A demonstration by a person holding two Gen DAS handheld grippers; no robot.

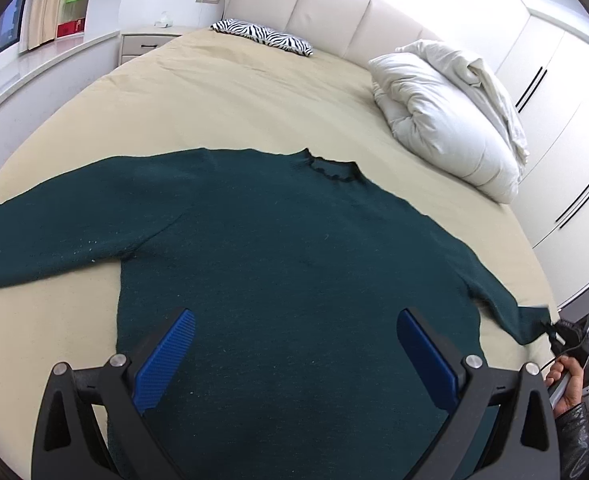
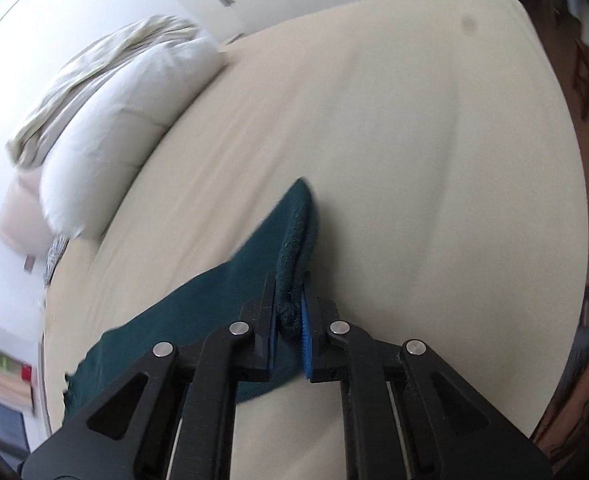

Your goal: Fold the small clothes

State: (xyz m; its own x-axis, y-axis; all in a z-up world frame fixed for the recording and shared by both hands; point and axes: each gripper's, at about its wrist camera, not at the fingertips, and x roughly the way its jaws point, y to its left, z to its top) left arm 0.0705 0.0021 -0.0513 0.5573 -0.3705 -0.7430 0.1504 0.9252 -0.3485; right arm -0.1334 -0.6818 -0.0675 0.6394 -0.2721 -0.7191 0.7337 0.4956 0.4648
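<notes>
My left tongs (image 1: 294, 360) hang wide open and empty above the lower part of the green sweater (image 1: 278, 248), which lies flat on the bed (image 1: 222, 96) with both sleeves spread out, so I think no fold is made yet. At the sweater's right side, my right tongs (image 2: 290, 316) are closed tight on the sleeve cuff (image 2: 294, 248). The sleeves and the body are all left to fold.

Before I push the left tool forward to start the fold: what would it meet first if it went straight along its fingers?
Most likely the body of the dark green sweater, lying flat on the bed. The left tool is open and empty, angled down at the fabric; nothing else shows between them, though depth is uncertain.
</notes>
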